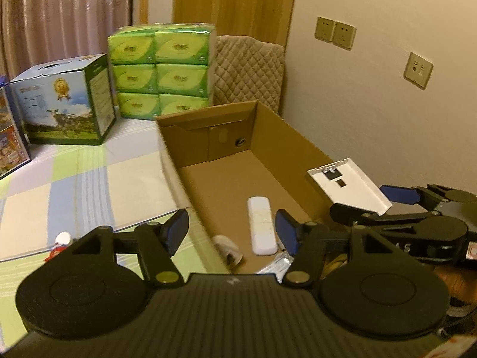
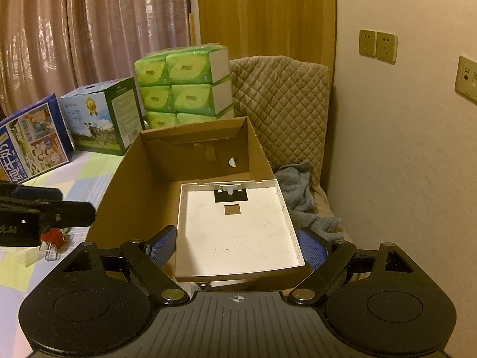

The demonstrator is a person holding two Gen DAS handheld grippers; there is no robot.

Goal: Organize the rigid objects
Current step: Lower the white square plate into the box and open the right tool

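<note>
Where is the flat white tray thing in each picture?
Left wrist view: the white tray is at the right, above the cardboard box, held by the right gripper.
Right wrist view: it fills the lower middle, between the blue pads, over the box.
Shared landmark: the green tissue packs behind the box.

- My right jaws' blue pads (image 2: 163, 245) look ribbed rubber.
- White tray (image 2: 238, 232): smooth matt plastic.
- Box (image 2: 131, 197): matt brown cardboard.
- Tissue packs (image 1: 161, 71): glossy film.
</note>
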